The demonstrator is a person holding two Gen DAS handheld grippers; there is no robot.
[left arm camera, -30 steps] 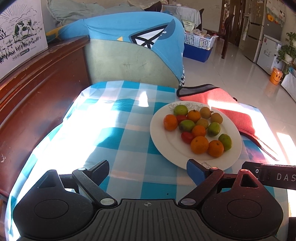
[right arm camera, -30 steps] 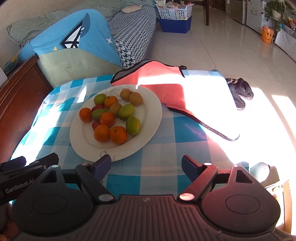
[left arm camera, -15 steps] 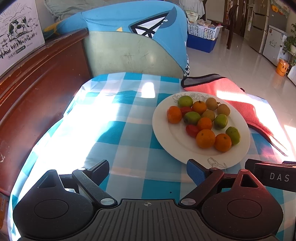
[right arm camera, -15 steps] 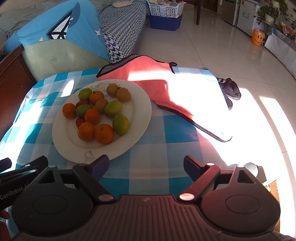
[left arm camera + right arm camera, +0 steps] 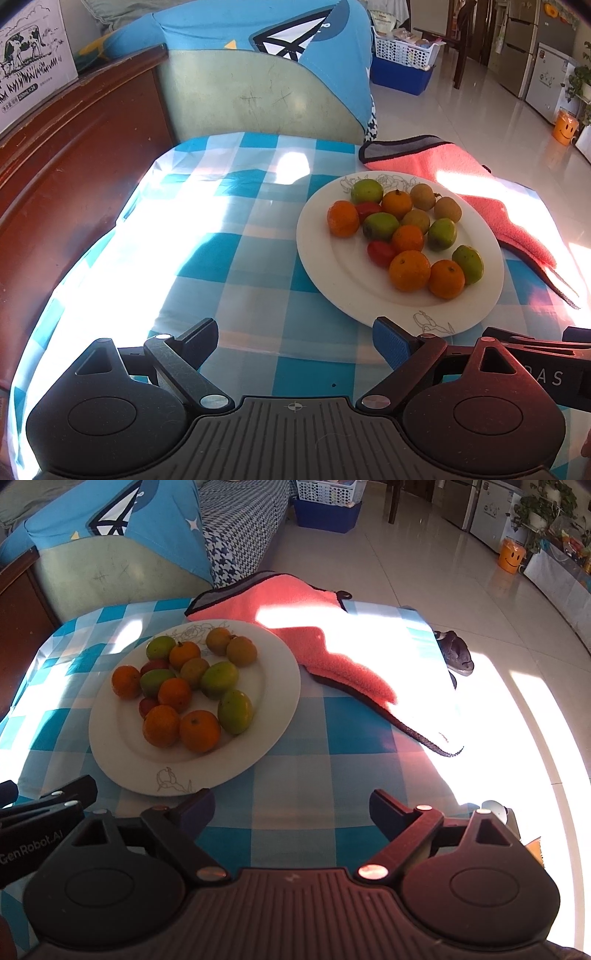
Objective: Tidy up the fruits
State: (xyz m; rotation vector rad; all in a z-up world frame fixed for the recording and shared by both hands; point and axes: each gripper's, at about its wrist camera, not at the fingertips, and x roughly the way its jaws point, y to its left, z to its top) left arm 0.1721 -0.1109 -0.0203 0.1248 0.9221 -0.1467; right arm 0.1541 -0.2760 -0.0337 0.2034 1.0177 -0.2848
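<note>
A white plate (image 5: 325, 273) (image 5: 280, 686) on the blue checked tablecloth carries several small fruits: oranges (image 5: 409, 270) (image 5: 199, 730), green ones (image 5: 380, 226) (image 5: 235, 711), brownish ones (image 5: 447, 209) (image 5: 241, 650) and red ones (image 5: 380, 252) (image 5: 147, 706). My left gripper (image 5: 295, 341) hovers open over the cloth, left of the plate's near rim, nothing between its fingers. My right gripper (image 5: 291, 810) is to the right of the plate's near rim; its jaws are opening and hold nothing. Each gripper shows at the edge of the other's view.
A pink cloth (image 5: 476, 177) (image 5: 314, 635) lies behind and right of the plate. A blue-covered chair back (image 5: 258, 74) stands at the table's far side, dark wooden furniture (image 5: 55, 177) on the left. Slippers (image 5: 456, 653) lie on the tiled floor to the right.
Both views have tilted down a little, so the plate sits lower and nearer in each. The right gripper's fingers have spread slightly wider. The fruits have not moved.
</note>
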